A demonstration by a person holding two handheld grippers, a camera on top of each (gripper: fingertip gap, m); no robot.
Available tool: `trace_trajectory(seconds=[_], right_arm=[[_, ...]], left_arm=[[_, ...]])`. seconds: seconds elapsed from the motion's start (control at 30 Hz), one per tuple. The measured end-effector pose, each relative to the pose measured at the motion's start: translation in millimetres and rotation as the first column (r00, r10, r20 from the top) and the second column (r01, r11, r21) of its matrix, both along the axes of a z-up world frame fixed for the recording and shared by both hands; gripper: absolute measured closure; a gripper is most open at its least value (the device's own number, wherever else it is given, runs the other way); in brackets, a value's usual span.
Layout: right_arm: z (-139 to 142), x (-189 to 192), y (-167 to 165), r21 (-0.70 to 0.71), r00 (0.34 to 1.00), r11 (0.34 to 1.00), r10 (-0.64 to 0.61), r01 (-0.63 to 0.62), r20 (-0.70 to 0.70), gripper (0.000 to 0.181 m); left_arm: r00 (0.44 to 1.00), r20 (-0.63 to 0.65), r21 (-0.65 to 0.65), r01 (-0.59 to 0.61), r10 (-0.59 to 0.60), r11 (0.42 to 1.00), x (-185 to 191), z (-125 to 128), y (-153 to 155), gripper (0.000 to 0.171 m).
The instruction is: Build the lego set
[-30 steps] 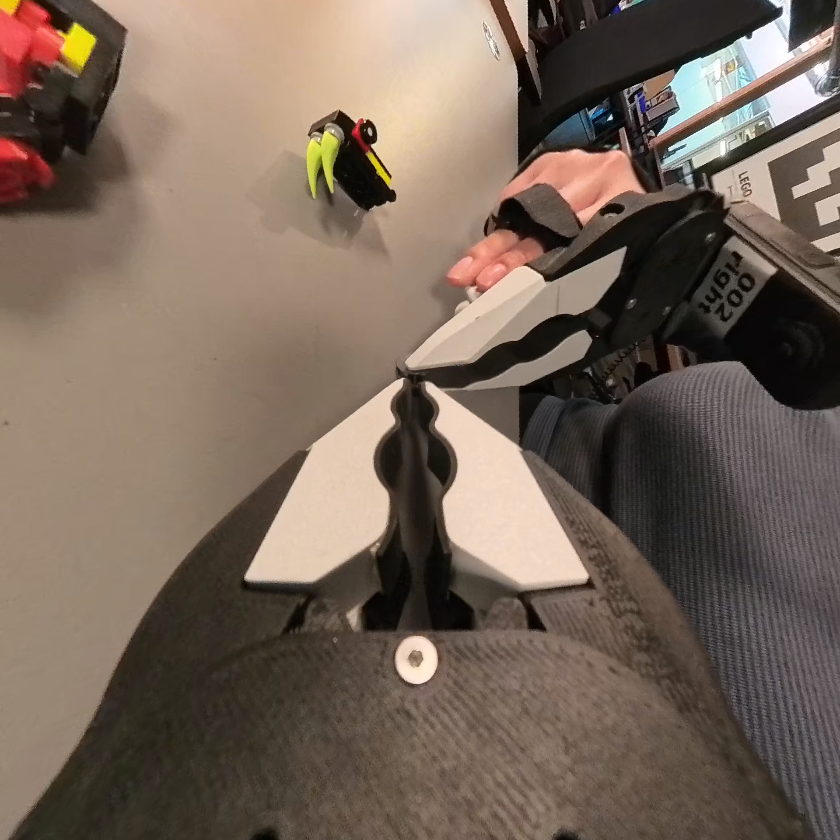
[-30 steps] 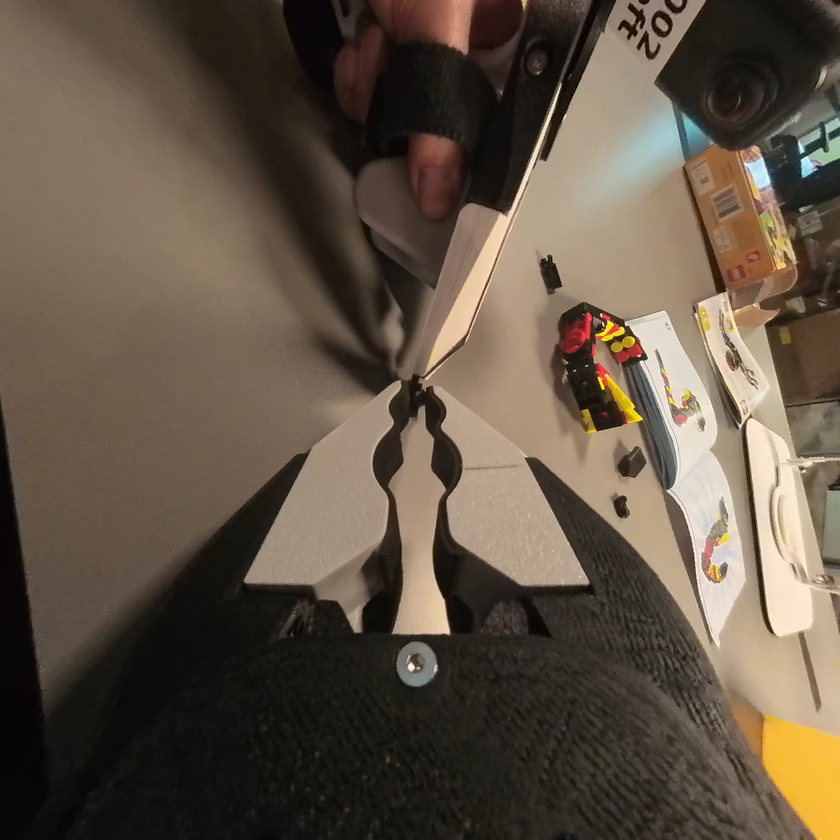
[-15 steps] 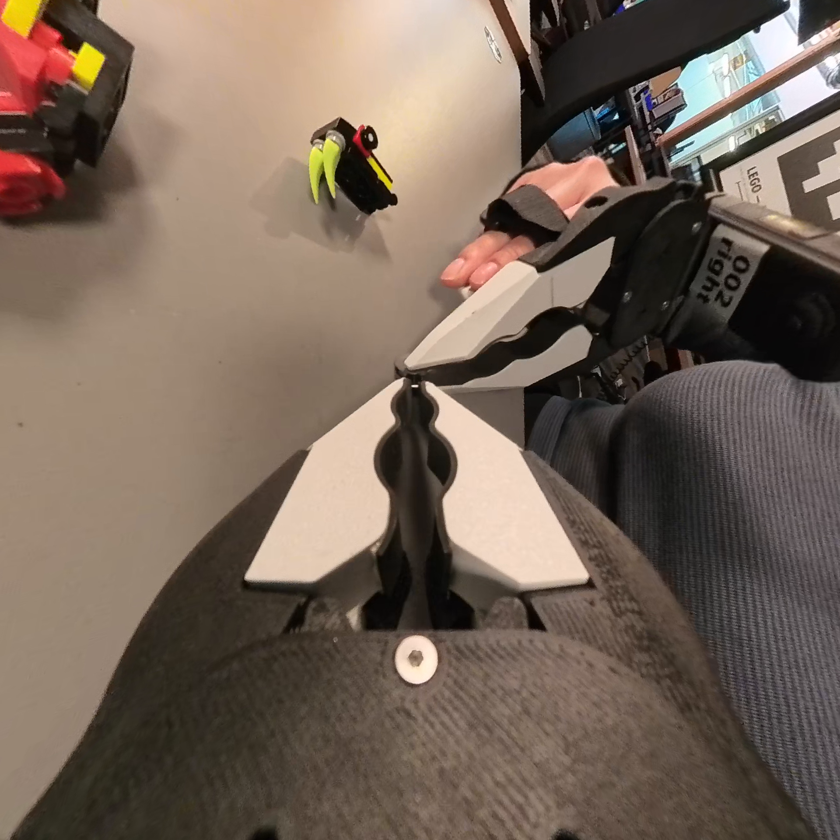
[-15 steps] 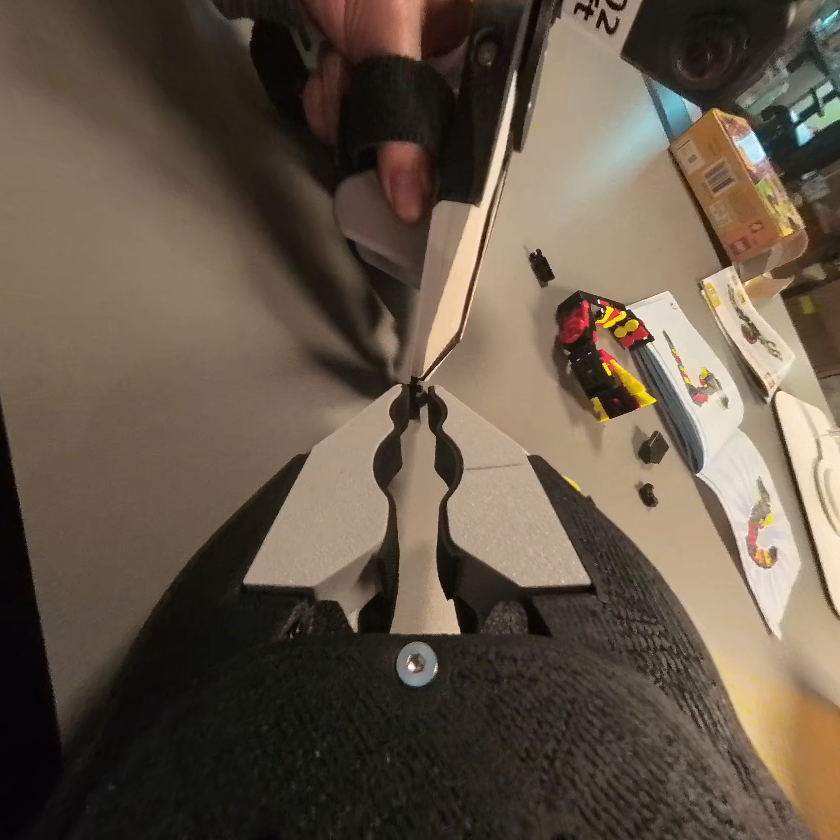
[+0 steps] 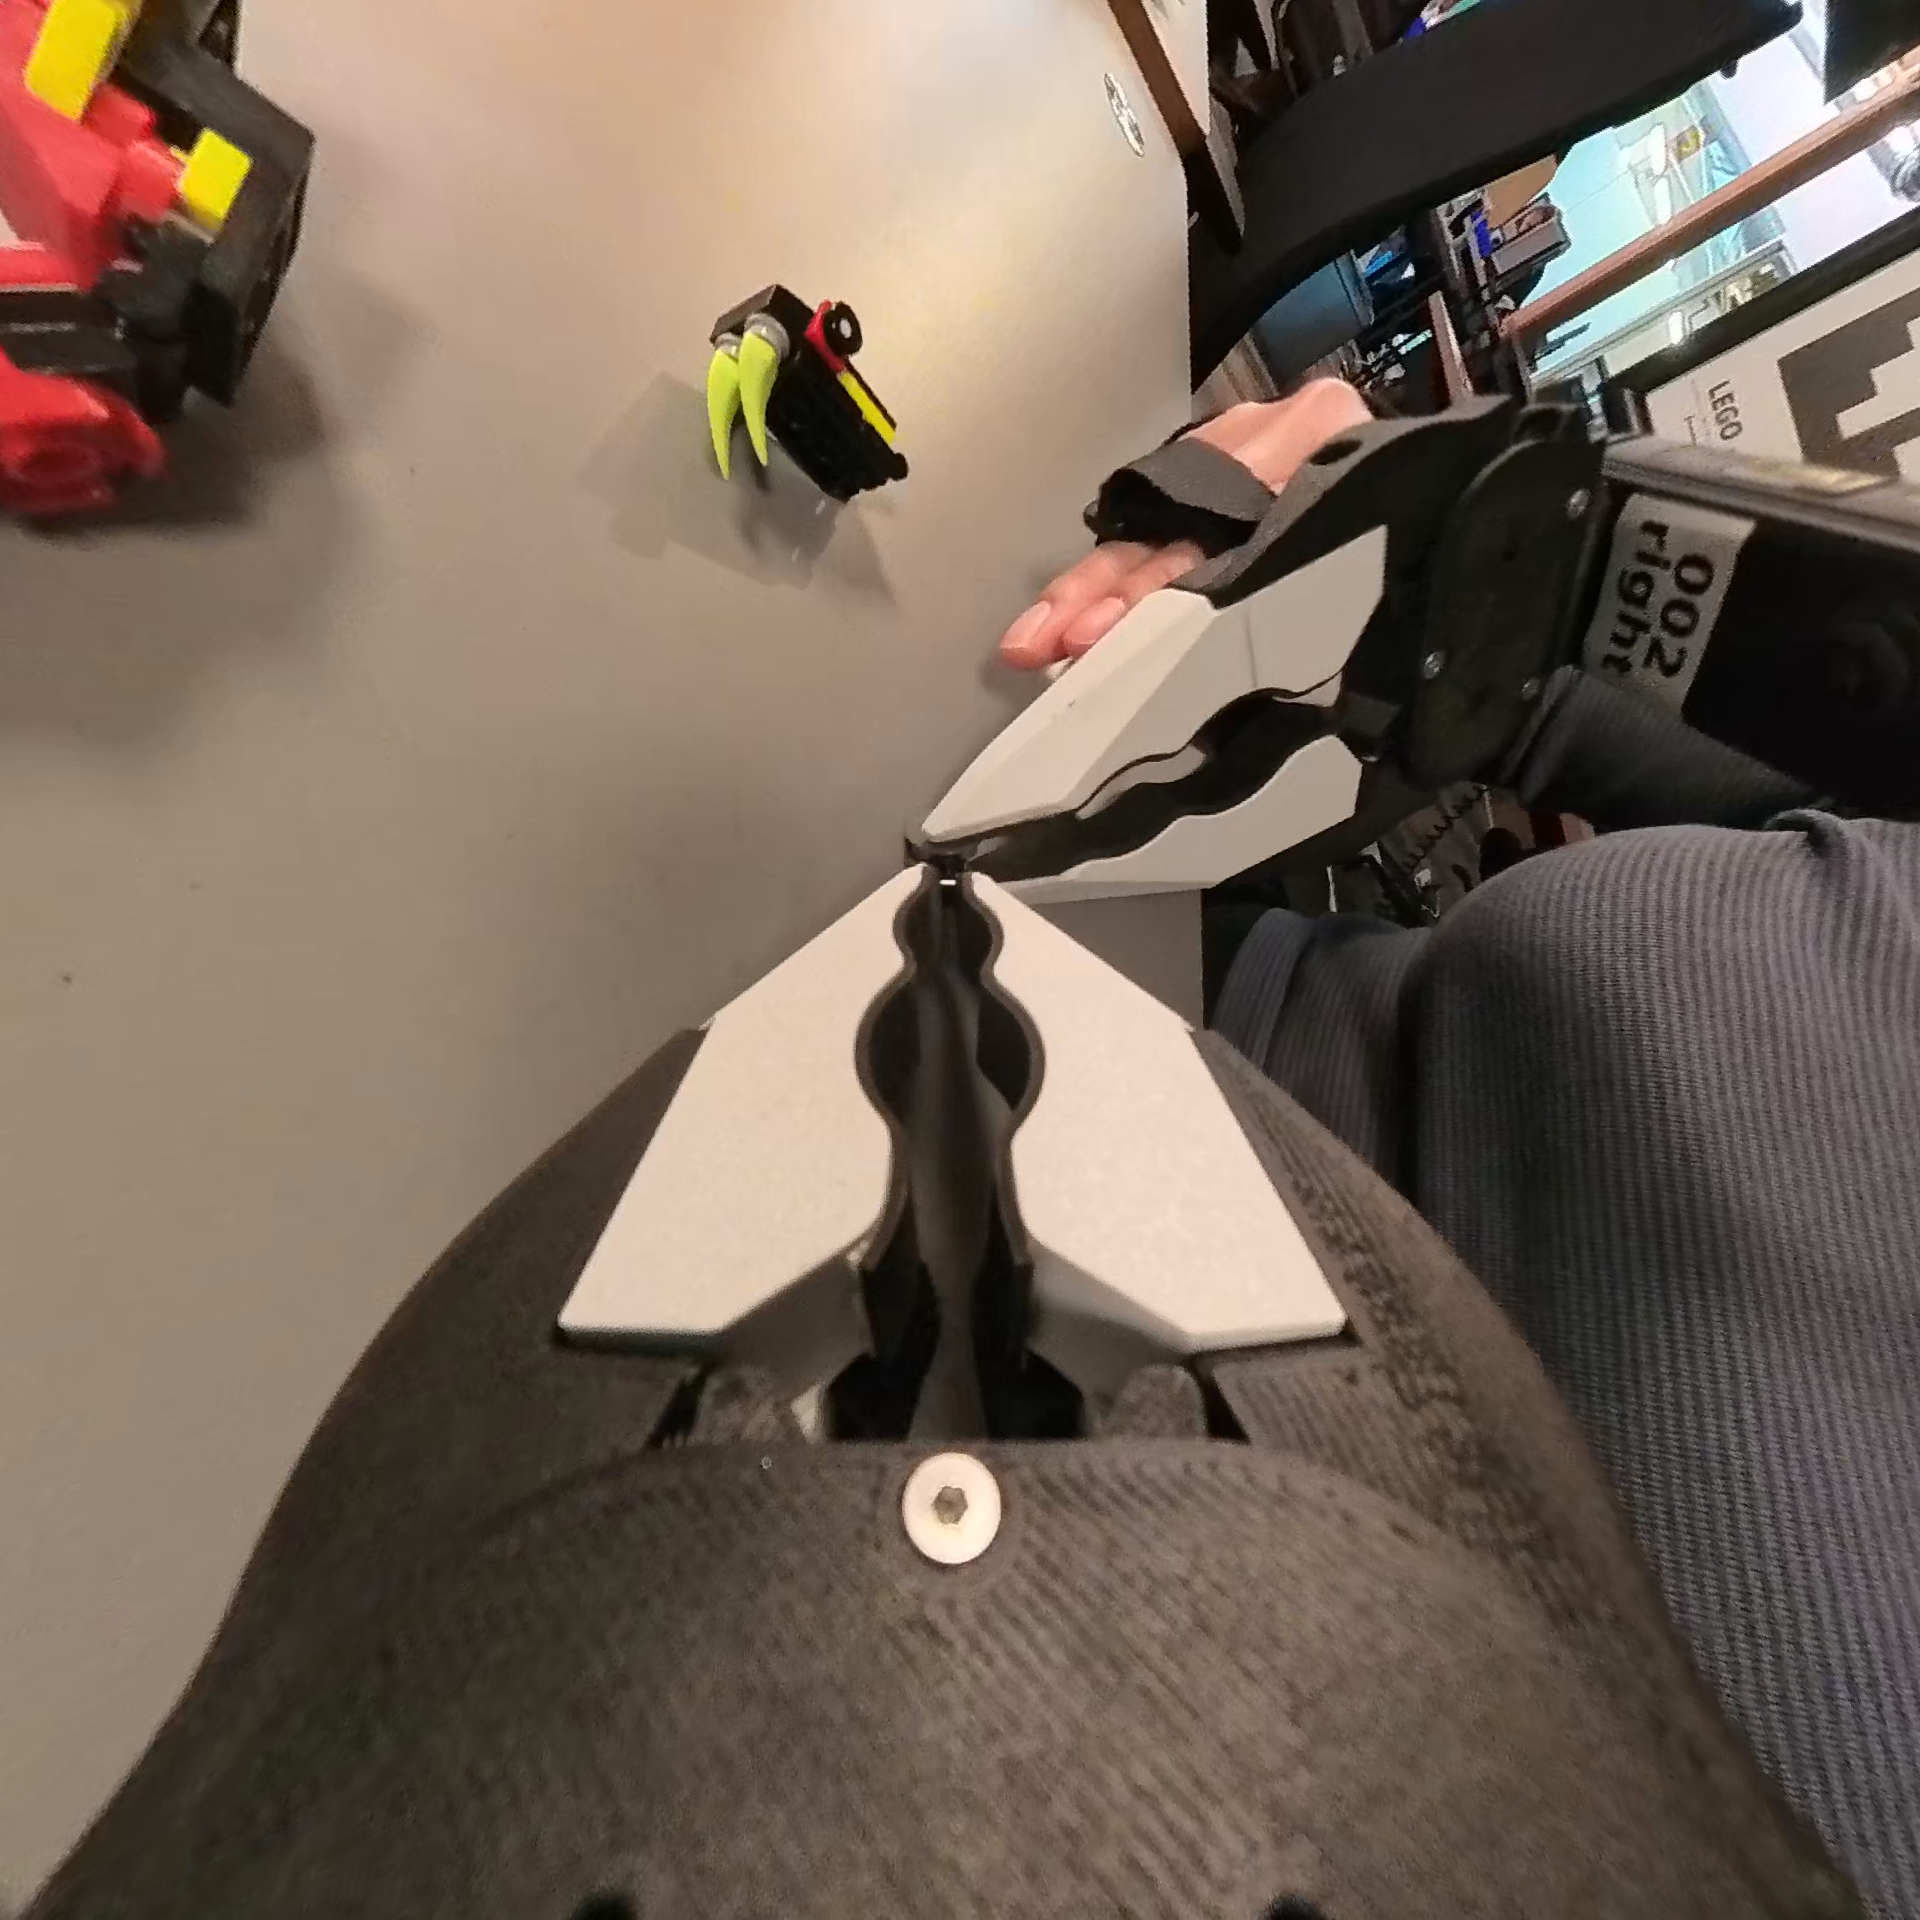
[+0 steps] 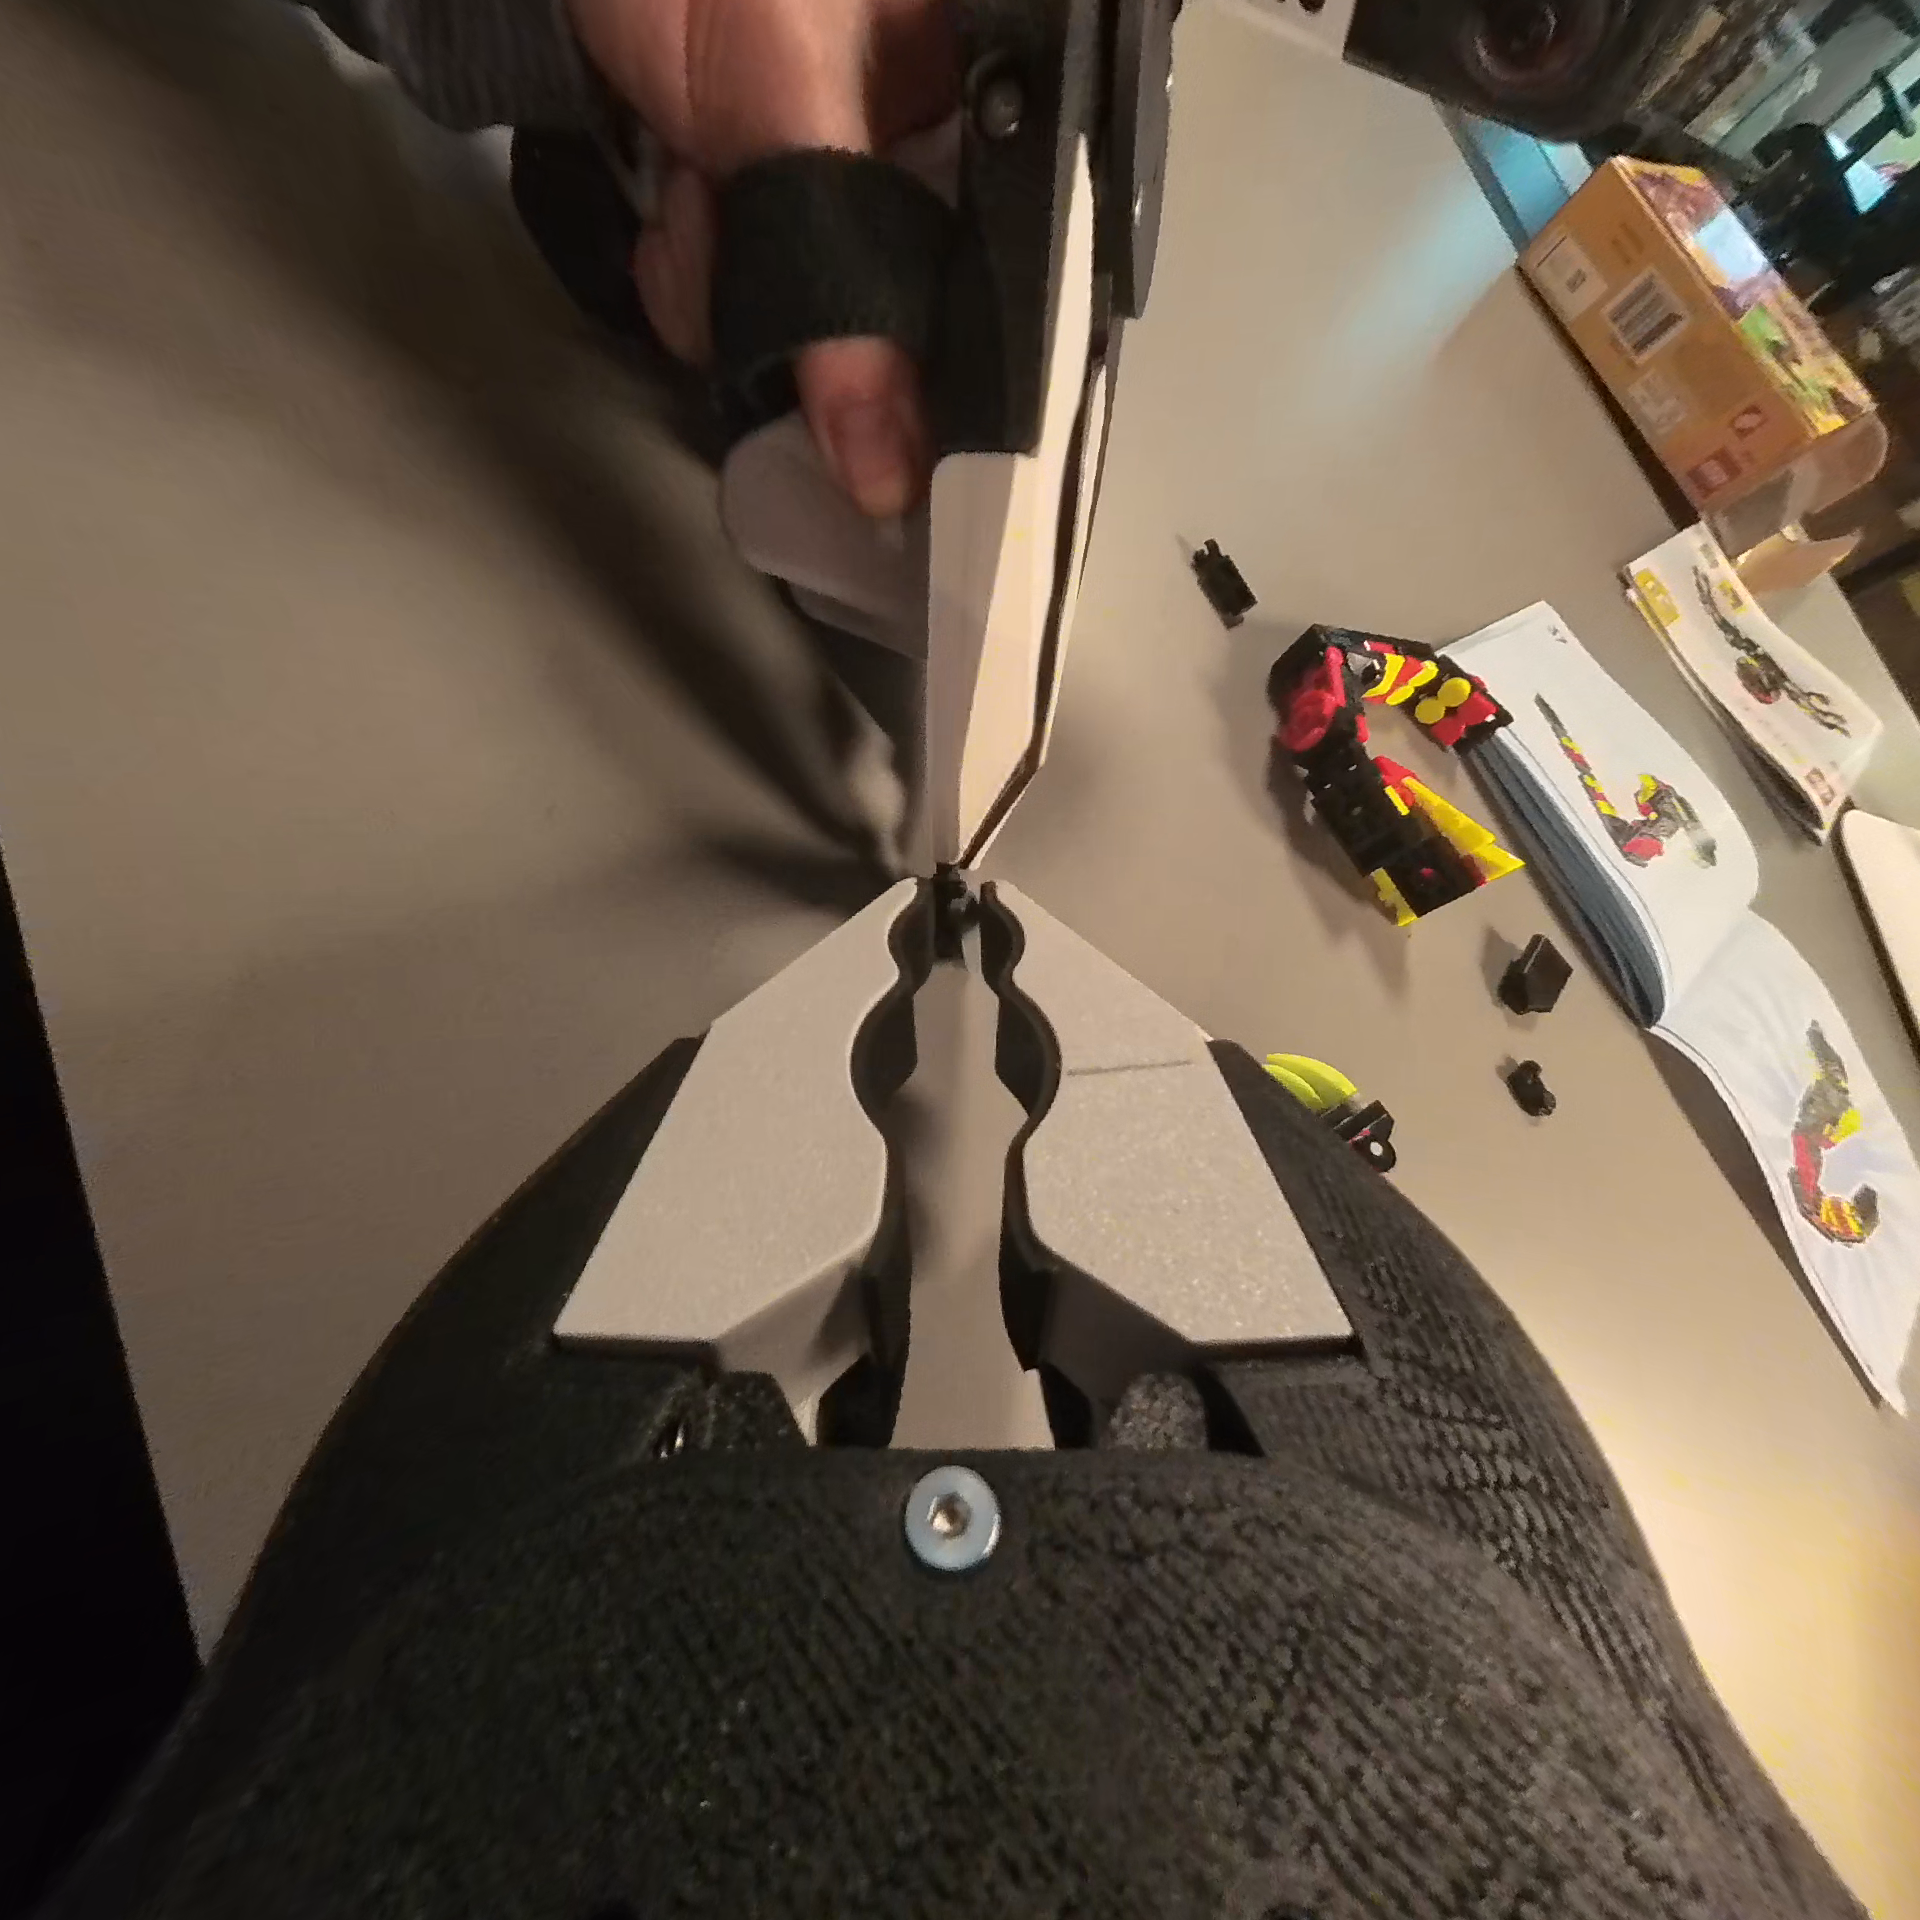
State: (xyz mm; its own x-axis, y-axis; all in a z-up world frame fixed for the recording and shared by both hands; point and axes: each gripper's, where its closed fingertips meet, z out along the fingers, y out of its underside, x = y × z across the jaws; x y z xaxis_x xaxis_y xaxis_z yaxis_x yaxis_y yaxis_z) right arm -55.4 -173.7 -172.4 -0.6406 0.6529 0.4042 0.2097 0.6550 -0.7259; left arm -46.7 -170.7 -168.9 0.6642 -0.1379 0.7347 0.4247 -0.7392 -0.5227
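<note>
My left gripper and my right gripper are both shut and meet tip to tip above the grey table. A tiny black lego piece is pinched where the tips meet; I cannot tell whether it is one piece or two. The right gripper comes in from the right in the left wrist view. The left gripper comes down from above in the right wrist view. A red, black and yellow lego model lies on the table and also shows in the left wrist view.
A black sub-assembly with lime-green claws lies beyond the tips. Small black pieces, open instruction booklets and a cardboard box lie to the right. A person's trouser leg is beside the table edge. Only a small space, under 4 cm, lies between the two pairs of fingers.
Both grippers stay shut and tip to tip. The right gripper has tilted a little, and its body sits farther right in the left wrist view.
</note>
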Motion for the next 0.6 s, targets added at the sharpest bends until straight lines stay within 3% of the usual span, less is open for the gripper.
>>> trace_trajectory(seconds=[0.27, 0.37, 0.5, 0.6], right_arm=[[1.7, -0.2, 3.1, -0.011, 1.000, 1.000, -0.001, 0.001, -0.008, 0.167], [4.7, 4.2, 4.8, -0.045, 1.000, 0.999, 0.020, -0.020, -0.004, 0.155], [26.4, 10.1, 13.0, -0.197, 0.998, 0.980, 0.026, -0.037, -0.055, 0.146], [42.9, 13.4, 25.0, -0.323, 0.997, 0.946, -0.008, -0.016, -0.072, 0.146]], left_arm=[[1.000, -0.005, 0.019, 0.009, -0.009, 1.000, 0.9, 2.2, 0.2, 0.171], [1.000, -0.019, 0.029, 0.017, -0.016, 0.999, 1.5, 2.7, 0.3, 0.171], [0.994, -0.098, 0.140, 0.051, -0.037, 0.989, 4.1, 14.7, 4.3, 0.170], [0.970, -0.243, 0.271, 0.093, -0.025, 0.958, 4.2, 27.7, 8.5, 0.170]])
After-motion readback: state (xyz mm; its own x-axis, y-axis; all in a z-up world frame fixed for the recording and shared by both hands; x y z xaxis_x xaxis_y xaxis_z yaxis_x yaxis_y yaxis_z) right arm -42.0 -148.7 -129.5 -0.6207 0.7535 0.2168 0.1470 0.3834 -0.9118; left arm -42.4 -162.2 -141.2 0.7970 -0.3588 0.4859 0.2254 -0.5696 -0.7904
